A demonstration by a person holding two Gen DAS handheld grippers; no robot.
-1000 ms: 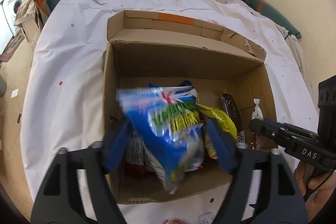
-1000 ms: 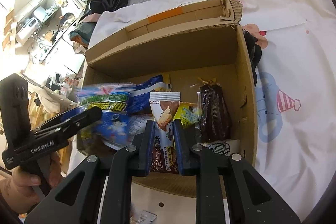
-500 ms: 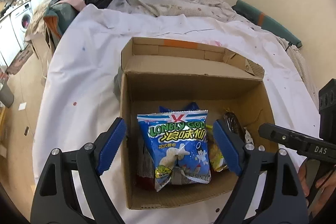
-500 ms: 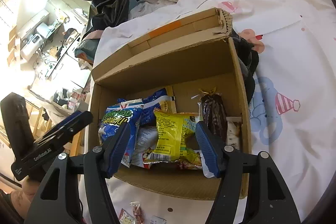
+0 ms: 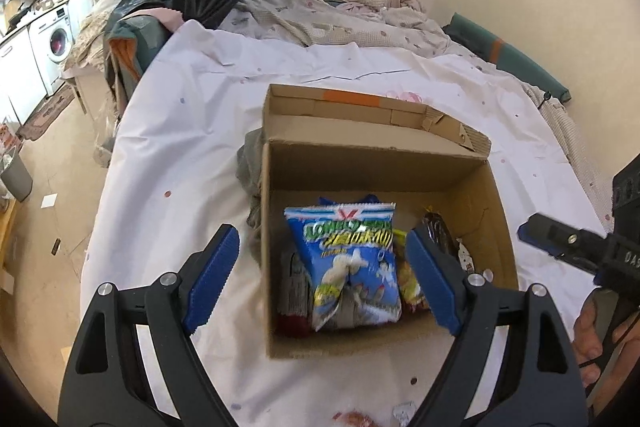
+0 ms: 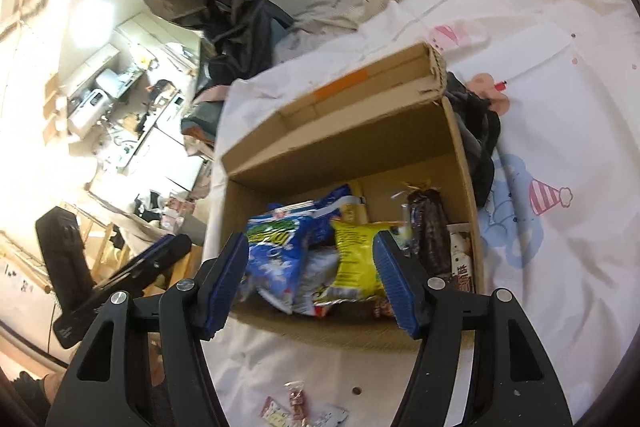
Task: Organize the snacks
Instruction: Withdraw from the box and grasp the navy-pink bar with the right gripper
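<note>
Left gripper (image 5: 322,277) spread wide, pads clear of everything, nothing gripped; its left finger (image 5: 212,279) hangs over the white sheet (image 5: 168,147) outside the cardboard box (image 5: 496,239), right finger over the box interior. Blue snack bag (image 5: 346,267) stands in the box directly ahead, between the two fingers in view but untouched. Yellow snack bag (image 5: 404,275) just right of it, dark wrapped bar (image 6: 430,231) further right near the box wall. Right gripper (image 6: 308,281) released, jaws about mid-spread and empty, pads short of the box's near edge; yellow bag sits ahead between them, blue bag ahead-left. Loose small wrappers (image 6: 296,403) lie on the sheet below the right gripper
</note>
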